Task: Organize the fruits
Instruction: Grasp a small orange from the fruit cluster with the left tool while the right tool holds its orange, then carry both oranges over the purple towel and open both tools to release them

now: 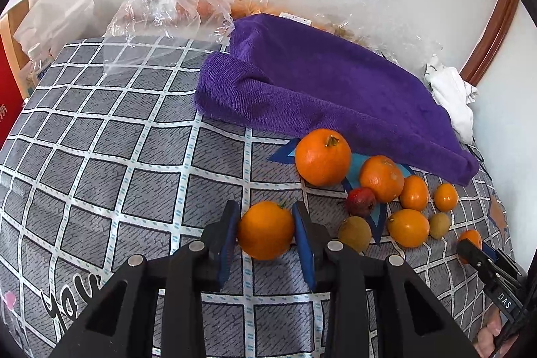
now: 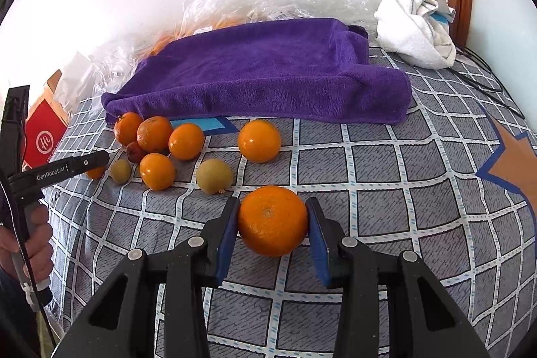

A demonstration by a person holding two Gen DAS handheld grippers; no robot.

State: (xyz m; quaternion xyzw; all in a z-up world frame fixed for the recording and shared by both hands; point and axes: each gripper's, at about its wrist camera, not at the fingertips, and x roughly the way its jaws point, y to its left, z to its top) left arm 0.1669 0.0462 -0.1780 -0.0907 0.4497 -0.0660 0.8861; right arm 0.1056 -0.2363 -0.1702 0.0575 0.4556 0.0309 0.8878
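Surface: we see a bed (image 2: 386, 163) under a grey sheet with a white grid.
Far side: a folded purple towel (image 2: 261, 72), a crumpled white cloth (image 2: 412, 29) and clear plastic bags (image 1: 161, 12).
Near the towel's edge: we count loose oranges (image 2: 259, 140), a small red fruit (image 1: 360, 202) and yellow-green fruits (image 2: 214, 175).

Seven oranges (image 2: 259, 140), two yellow-green fruits (image 2: 214, 175), one red fruit (image 2: 136, 151), two towels (image 2: 261, 72).
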